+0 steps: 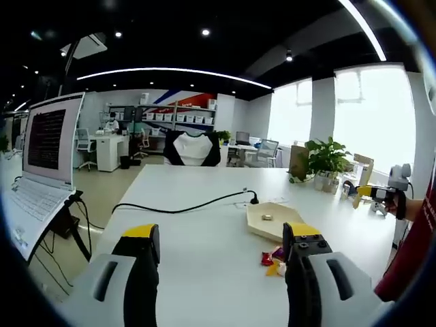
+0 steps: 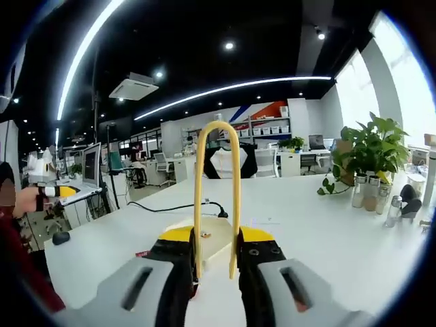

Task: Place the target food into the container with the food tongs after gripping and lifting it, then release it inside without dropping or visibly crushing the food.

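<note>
Office hall, open-plan, dark ceiling with strip lights; white counter [image 1: 204,204] in the foreground.

Item: left tongs [image 1: 221,255], jaws standing wide apart with nothing between them, raised above the counter, presumably kept clear while the other hand works.

Item: right tongs [image 2: 216,255], jaws closed on the two legs of a yellow food clip [image 2: 216,191], its looped end pointing up and away; held this way so that squeezing should work the clip.

Item: hexagonal wooden tray [image 1: 272,221], likely the container, just ahead of the left tongs' right jaw; a small brown piece [image 1: 267,217] rests inside.

Item: wrapped sweets [image 1: 272,259], red and yellow, on the counter beside that same jaw, outside the tray; probably the target food, not yet lifted.

Item: black cable [image 1: 184,206], ahead of the left tongs.

Item: laptop [image 1: 44,170], far left; screen text too small to read.

Item: potted plant [image 2: 371,153], to the right.

Readable brands or labels: none.
</note>
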A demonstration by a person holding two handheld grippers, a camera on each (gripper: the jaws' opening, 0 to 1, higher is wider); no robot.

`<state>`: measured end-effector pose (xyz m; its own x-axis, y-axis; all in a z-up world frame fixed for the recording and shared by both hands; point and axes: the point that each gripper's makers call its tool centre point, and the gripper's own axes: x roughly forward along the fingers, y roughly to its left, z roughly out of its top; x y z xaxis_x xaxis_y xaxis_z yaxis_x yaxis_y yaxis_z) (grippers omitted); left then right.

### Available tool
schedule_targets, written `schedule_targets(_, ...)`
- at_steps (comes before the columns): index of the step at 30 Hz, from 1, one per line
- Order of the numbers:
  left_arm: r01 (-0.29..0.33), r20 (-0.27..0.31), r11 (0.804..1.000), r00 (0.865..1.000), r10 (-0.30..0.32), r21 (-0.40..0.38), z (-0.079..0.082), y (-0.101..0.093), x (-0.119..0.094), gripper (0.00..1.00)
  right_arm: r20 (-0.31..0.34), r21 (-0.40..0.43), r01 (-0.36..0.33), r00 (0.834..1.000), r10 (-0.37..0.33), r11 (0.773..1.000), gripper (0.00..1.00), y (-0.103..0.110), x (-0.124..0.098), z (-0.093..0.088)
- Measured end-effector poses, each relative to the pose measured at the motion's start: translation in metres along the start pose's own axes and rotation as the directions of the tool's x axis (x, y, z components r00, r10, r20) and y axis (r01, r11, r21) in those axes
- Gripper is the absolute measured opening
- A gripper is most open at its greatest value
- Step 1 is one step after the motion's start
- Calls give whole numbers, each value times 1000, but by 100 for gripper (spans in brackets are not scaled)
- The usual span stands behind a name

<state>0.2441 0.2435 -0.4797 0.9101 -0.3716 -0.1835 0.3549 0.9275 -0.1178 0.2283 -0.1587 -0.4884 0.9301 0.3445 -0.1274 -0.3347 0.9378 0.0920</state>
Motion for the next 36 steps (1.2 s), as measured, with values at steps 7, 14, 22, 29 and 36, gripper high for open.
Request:
schedule_targets(7,14,-5,1000,1000,-14,6,-1,-2,2,78,-9,8,10,1000,-10,1000,20,6,-3,-5)
schedule_targets(14,4,-18,1000,1000,-4,9,-3,4,-2,78,-34,42,-47,998,49,998,20,30,5,-15)
schedule_targets(22,-17,-20,1000,1000,17,-4,-7,9,-9,78,-161,135,-65,983,87,989,19,67,24,-93)
schedule_targets(29,-32,-36,999,999,33,17,-5,13,-18,78,-177,91,-144,971,158,985,19,96,42,-109)
schedule_targets(36,-52,-38,998,998,53,23,-5,18,-26,78,-231,52,-169,957,177,984,16,100,48,-140)
